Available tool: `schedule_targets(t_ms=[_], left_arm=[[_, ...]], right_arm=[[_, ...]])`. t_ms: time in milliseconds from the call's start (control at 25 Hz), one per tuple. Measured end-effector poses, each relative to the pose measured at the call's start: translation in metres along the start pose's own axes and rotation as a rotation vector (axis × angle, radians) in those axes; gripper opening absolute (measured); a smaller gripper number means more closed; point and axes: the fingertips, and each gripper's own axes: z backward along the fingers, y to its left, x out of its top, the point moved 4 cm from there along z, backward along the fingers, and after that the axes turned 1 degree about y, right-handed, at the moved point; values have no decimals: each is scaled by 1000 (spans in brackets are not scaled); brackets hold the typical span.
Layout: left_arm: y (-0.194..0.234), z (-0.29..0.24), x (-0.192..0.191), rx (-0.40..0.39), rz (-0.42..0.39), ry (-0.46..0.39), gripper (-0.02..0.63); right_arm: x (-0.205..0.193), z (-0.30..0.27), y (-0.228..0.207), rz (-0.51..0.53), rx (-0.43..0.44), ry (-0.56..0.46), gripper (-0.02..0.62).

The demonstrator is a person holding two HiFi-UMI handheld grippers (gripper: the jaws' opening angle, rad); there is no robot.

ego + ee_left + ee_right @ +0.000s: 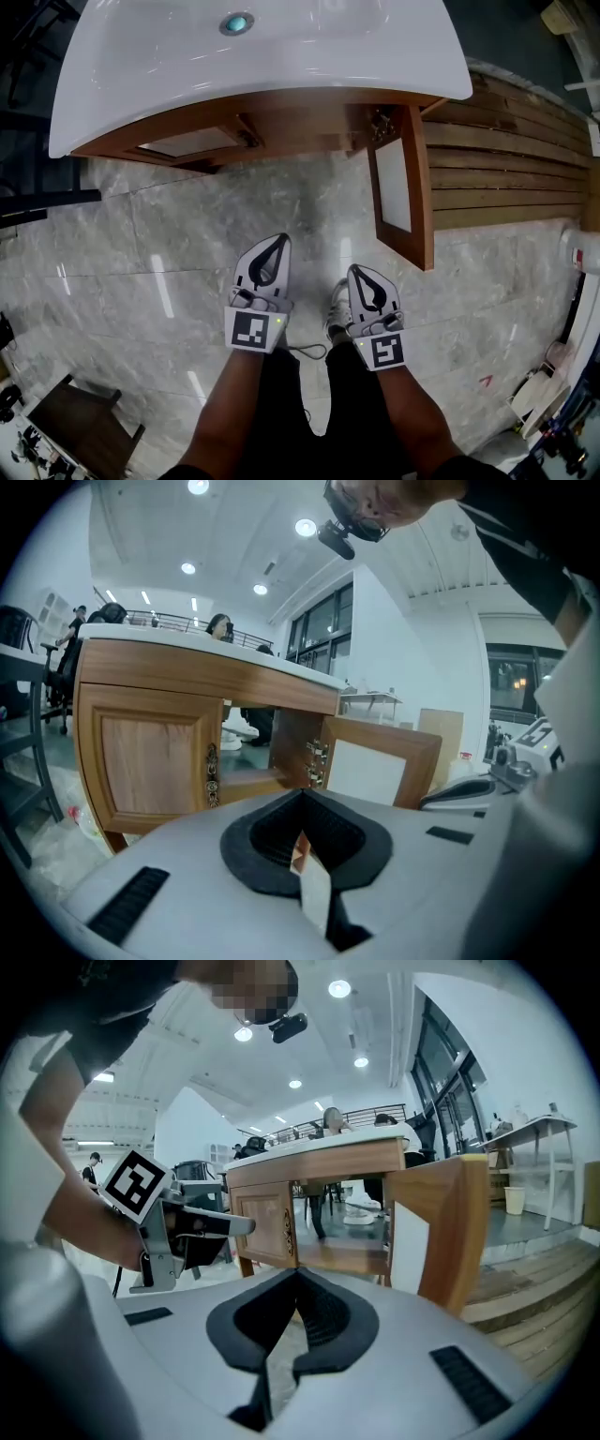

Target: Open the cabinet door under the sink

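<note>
Cabinet door (403, 183): under the white sink (262, 56), swung wide open, upper right of the head view.
Other door (192, 142): closed, upper left, beneath the sink's rim.
Left gripper (279, 242): lower centre above the marble floor (141, 253), jaws together, holding nothing.
Right gripper (357, 272): just beside it, jaws together, holding nothing.

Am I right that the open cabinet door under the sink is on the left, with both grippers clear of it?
Not quite: the head view shows the open cabinet door on the right; the left gripper and right gripper are clear of it.
</note>
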Motion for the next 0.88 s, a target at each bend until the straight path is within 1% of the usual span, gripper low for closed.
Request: schedule_targets(t_ms=[160, 400, 600, 880], left_arm=[[15, 3, 4, 16, 17, -6, 23], [41, -1, 7, 29, 11, -16, 23], [64, -4, 16, 49, 28, -40, 23], [92, 3, 16, 75, 34, -29, 23]], right_arm=[[7, -27, 9, 9, 30, -5, 25], [19, -67, 21, 45, 79, -29, 25], [27, -97, 39, 41, 153, -37, 25], [44, -143, 50, 43, 193, -67, 26]])
